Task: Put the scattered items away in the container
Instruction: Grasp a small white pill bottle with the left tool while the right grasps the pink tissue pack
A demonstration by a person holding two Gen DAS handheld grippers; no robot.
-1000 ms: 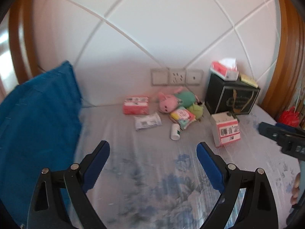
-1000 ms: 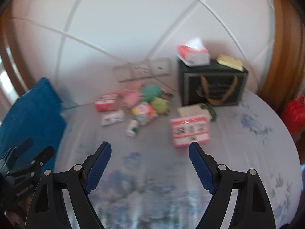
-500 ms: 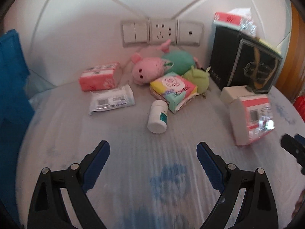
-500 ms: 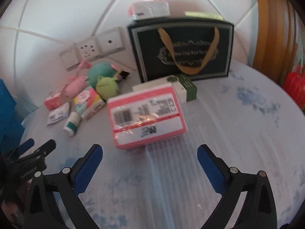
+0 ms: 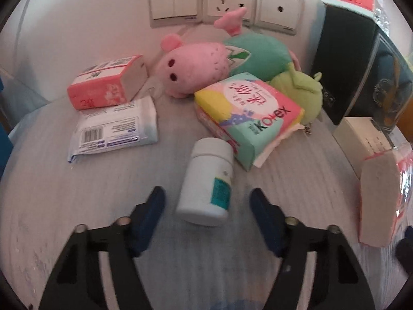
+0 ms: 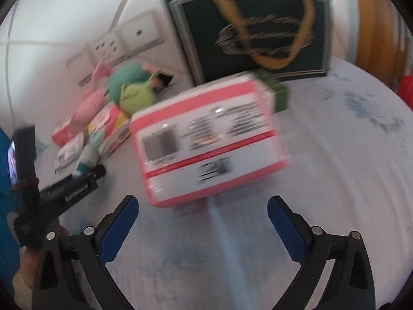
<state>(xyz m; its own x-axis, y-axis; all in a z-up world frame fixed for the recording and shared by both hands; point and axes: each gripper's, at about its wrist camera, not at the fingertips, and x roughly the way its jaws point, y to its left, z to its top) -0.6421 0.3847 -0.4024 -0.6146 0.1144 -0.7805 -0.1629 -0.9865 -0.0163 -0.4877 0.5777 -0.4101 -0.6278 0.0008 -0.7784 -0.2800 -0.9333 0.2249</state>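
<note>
since the left gripper (image 5: 206, 201) is spread wide around the lying white bottle (image 5: 206, 183), close squarely on its middle, while the right gripper (image 6: 202, 206) gapes at the pink tissue pack (image 6: 206, 139).

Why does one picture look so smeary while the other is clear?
Right wrist view: motion blur smears the pink-and-white tissue pack and black gift bag. Left wrist view: sharper, the white plastic bottle is crisp; fisheye bends the wall switches.

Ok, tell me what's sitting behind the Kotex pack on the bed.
Behind the Kotex pack lie three plush toys: a pink one, a teal one and a green one, which touches its back corner. The pack covers their lower edges, so what lies beneath them cannot be seen.
</note>
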